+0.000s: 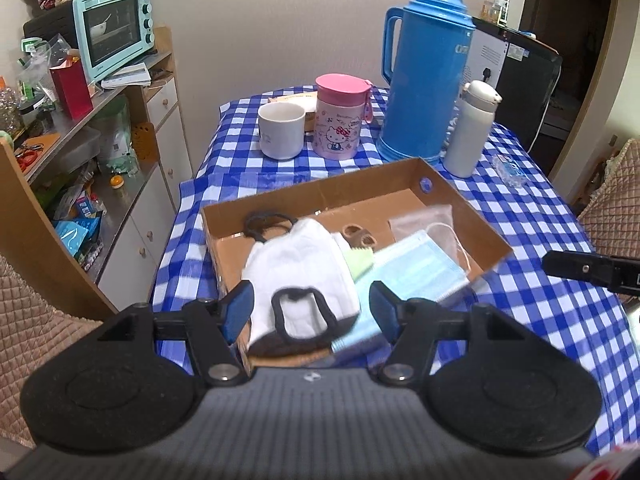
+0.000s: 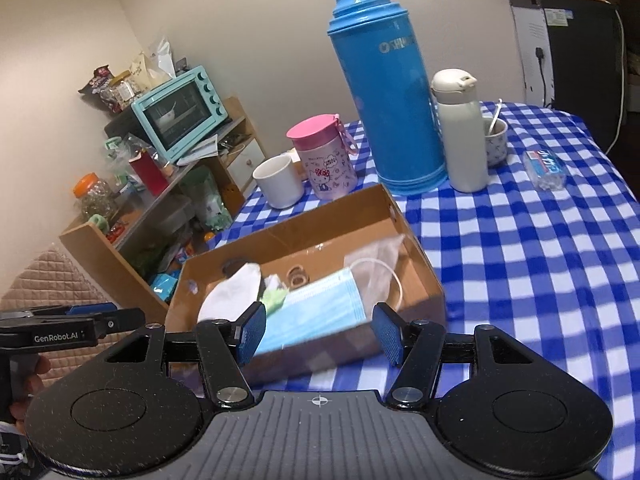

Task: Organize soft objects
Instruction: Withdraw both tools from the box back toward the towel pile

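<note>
A shallow cardboard box [image 1: 472, 216] sits on the blue checked tablecloth. In it lie a white mask with black ear loops [image 1: 300, 272], a blue surgical mask [image 1: 420, 272], a clear bag with a white-looped mask [image 1: 432, 224] and a small green piece [image 1: 362, 262]. My left gripper [image 1: 312, 312] hovers over the box's near edge, open, with the white mask lying loose beyond its pads. My right gripper [image 2: 320, 332] is open above the near wall of the box [image 2: 420, 264]. The blue mask [image 2: 320, 304] rests in the box past its fingers. Neither gripper holds anything.
Behind the box stand a white mug [image 1: 280, 130], a pink cartoon cup [image 1: 340, 120], a tall blue thermos [image 1: 424, 72] and a white bottle [image 1: 472, 128]. A tissue packet [image 2: 546, 168] lies at the right. A cluttered shelf with a teal oven [image 1: 116, 28] stands to the left.
</note>
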`<action>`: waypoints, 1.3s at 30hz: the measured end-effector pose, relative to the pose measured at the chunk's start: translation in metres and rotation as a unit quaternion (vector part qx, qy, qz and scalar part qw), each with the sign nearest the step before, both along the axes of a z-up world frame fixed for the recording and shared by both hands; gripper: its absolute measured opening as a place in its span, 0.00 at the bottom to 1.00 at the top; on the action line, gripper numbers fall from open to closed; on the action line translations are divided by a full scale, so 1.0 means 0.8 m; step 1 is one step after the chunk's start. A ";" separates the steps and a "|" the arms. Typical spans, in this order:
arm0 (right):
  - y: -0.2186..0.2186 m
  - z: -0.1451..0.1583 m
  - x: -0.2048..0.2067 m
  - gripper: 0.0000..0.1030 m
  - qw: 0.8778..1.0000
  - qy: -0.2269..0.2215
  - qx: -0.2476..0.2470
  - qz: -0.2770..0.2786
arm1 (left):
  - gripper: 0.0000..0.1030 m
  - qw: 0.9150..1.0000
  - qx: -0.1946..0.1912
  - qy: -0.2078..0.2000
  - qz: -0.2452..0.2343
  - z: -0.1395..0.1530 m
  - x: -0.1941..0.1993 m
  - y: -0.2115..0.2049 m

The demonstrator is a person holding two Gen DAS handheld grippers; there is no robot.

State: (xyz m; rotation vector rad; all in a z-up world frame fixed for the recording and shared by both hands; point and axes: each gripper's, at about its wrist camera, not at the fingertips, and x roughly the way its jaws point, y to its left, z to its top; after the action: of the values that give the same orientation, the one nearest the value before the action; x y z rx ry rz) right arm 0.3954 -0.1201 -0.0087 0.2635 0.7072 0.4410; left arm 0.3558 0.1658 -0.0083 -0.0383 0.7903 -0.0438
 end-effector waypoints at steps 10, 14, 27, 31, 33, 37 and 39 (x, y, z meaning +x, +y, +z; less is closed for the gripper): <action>-0.035 0.004 -0.077 0.58 1.000 0.019 -0.004 -0.019 | 0.59 1.000 0.000 0.008 -0.003 0.005 -0.064 -0.014; -0.048 0.002 -0.106 0.58 0.999 0.026 -0.015 -0.027 | 0.59 1.000 -0.001 0.015 -0.006 0.002 -0.088 -0.020; -0.084 -0.040 -0.191 0.58 0.995 0.083 -0.043 -0.047 | 0.59 0.999 -0.009 0.051 -0.014 -0.021 -0.150 -0.040; -0.089 -0.048 -0.206 0.58 0.993 0.093 -0.052 -0.051 | 0.59 0.998 -0.008 0.063 -0.018 -0.030 -0.165 -0.047; -0.089 -0.051 -0.212 0.58 0.993 0.096 -0.055 -0.050 | 0.59 0.997 -0.009 0.068 -0.020 -0.034 -0.171 -0.052; -0.086 -0.056 -0.222 0.58 0.992 0.099 -0.066 -0.045 | 0.59 0.997 -0.008 0.076 -0.030 -0.040 -0.181 -0.063; -0.085 -0.059 -0.226 0.58 0.992 0.099 -0.071 -0.042 | 0.59 0.996 -0.008 0.079 -0.034 -0.042 -0.184 -0.068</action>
State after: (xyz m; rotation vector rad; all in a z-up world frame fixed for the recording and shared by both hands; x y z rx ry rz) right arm 0.2147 -0.1878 -0.0555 0.2038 0.9141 0.2857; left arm 0.2087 0.1114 -0.0420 -0.0299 0.9493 -0.1119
